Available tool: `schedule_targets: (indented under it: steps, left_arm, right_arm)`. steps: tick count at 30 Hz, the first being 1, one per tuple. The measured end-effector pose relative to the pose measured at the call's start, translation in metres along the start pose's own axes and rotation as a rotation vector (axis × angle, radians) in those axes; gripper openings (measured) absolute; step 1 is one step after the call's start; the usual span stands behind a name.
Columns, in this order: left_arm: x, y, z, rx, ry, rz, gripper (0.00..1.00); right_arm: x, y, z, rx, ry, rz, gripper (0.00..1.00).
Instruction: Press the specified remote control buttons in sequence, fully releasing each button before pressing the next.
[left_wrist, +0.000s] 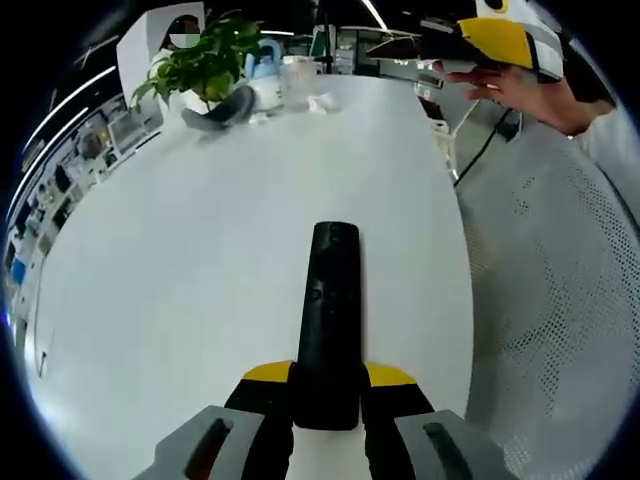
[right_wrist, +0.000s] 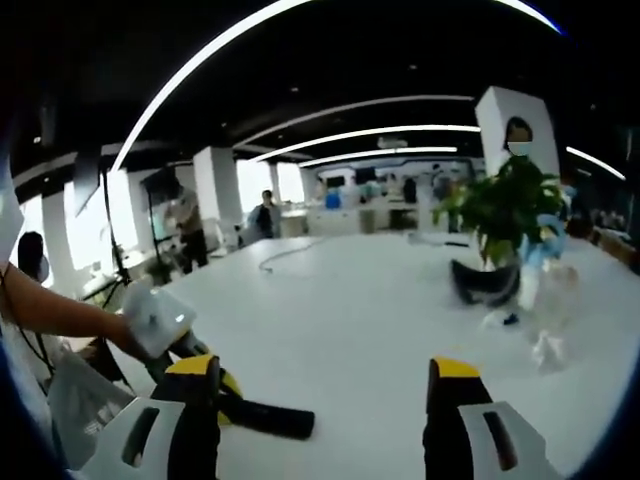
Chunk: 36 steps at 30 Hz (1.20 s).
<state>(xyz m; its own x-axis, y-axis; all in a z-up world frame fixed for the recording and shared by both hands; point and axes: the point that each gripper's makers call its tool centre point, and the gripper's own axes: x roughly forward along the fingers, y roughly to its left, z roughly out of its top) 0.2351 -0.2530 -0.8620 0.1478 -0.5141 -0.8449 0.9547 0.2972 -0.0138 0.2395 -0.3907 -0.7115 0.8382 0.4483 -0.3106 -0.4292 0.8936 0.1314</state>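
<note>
A long black remote control (left_wrist: 328, 320) lies lengthwise over the white table (left_wrist: 180, 260), its near end clamped between the yellow-tipped jaws of my left gripper (left_wrist: 328, 385), which is shut on it. In the right gripper view the same remote (right_wrist: 268, 420) sticks out at the lower left, held by the left gripper (right_wrist: 225, 385) with a hand behind it. My right gripper (right_wrist: 325, 372) is open and holds nothing, raised above the table. It also appears at the top right of the left gripper view as the right gripper (left_wrist: 420, 48), far from the remote, held by a hand.
A potted plant (left_wrist: 205, 60), a dark curved object (left_wrist: 225, 108) and a pale blue bottle (left_wrist: 265, 70) stand at the table's far end. A black cable (left_wrist: 485, 150) hangs off the right edge beside a white mesh surface (left_wrist: 560, 300). People stand far off (right_wrist: 265, 215).
</note>
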Motion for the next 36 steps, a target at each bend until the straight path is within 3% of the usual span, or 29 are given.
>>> schedule_targets:
  steps: [36]
  left_arm:
    - [0.004, 0.036, 0.005, 0.016, 0.125, -0.011, 0.24]
  right_arm:
    - [0.001, -0.001, -0.004, 0.023, 0.022, 0.004, 0.79]
